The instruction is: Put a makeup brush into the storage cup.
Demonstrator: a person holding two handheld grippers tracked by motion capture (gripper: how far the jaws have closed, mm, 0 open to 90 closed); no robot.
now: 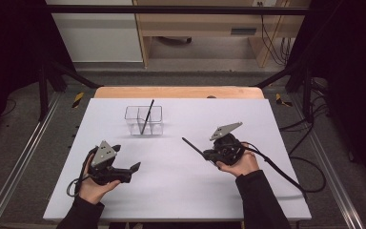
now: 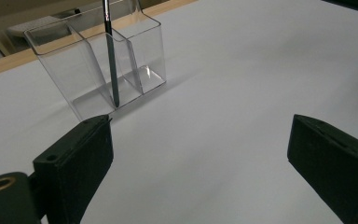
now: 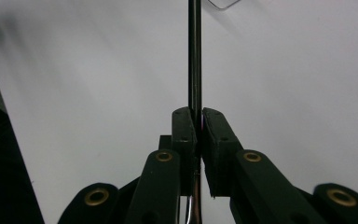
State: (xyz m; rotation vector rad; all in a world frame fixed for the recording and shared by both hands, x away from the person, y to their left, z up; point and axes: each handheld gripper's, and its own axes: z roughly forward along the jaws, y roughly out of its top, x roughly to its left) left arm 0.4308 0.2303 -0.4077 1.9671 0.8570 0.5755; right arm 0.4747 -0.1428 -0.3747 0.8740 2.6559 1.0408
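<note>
Right tool clamped on thin black pen, grip near one end; pen may pivot and miss clear organizer, upper centre. Left tool spread apart, empty.

Even overhead light, dark surroundings, soft shadows

Black pen, clear holder, white table.
</note>
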